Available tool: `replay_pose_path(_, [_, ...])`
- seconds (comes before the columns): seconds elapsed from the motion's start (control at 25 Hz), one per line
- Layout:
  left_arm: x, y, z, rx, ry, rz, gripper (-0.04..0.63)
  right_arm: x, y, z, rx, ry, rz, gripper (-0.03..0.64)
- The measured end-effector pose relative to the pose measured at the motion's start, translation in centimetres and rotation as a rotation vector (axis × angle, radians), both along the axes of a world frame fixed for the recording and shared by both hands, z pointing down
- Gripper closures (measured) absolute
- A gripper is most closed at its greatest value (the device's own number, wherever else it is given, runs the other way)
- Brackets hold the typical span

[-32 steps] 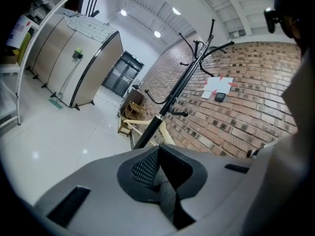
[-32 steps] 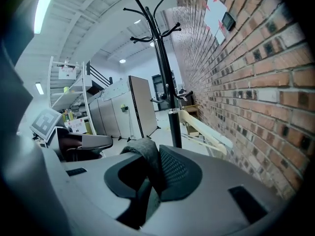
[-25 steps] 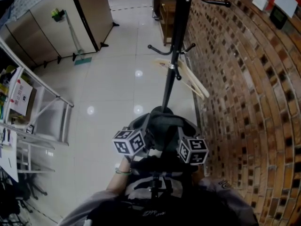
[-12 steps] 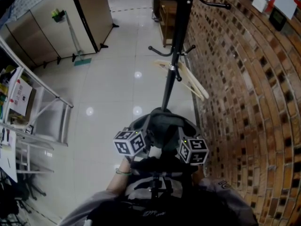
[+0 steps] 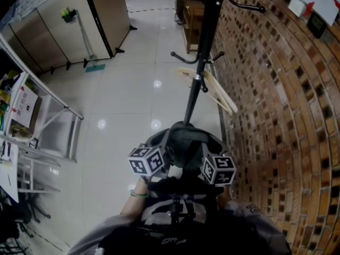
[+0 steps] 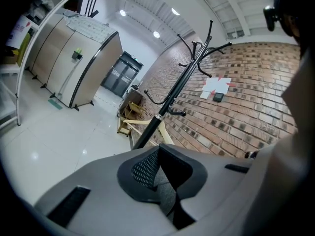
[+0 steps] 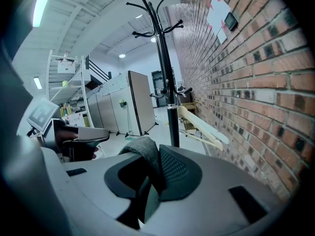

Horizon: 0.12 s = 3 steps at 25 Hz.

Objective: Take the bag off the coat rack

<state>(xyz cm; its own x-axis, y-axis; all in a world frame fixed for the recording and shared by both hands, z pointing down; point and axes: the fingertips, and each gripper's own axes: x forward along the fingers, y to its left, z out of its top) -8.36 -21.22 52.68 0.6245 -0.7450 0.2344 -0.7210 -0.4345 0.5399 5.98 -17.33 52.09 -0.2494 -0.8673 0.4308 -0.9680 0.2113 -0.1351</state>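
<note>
A dark grey bag [image 5: 186, 141] hangs between my two grippers, low in front of the person and just below the foot of the black coat rack [image 5: 199, 73]. My left gripper [image 5: 166, 155] is shut on a grey fabric strap [image 6: 167, 193] of the bag. My right gripper [image 5: 205, 161] is shut on a thick grey felt strap [image 7: 142, 149]. In the left gripper view the coat rack [image 6: 172, 97] leans up to the right, with bare hooks at its top. The right gripper view shows the coat rack [image 7: 167, 82] upright and nothing on its upper hooks.
A brick wall [image 5: 276, 116] runs close along the right. A pale wooden hanger [image 5: 218, 92] hangs low on the rack. A metal shelf frame [image 5: 48, 116] stands at the left, beige cabinets [image 5: 58, 31] and a mop [image 5: 85, 44] at the back, wooden furniture [image 5: 190, 20] behind the rack.
</note>
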Motion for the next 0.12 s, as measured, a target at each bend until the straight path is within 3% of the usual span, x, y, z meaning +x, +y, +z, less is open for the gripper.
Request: replay_pose_path(0.12, [-0.26,0.02,0.02,0.0,-0.001,-0.006,0.589,-0.35,0.05,-0.03,0.011,-0.019,-0.009,0.56])
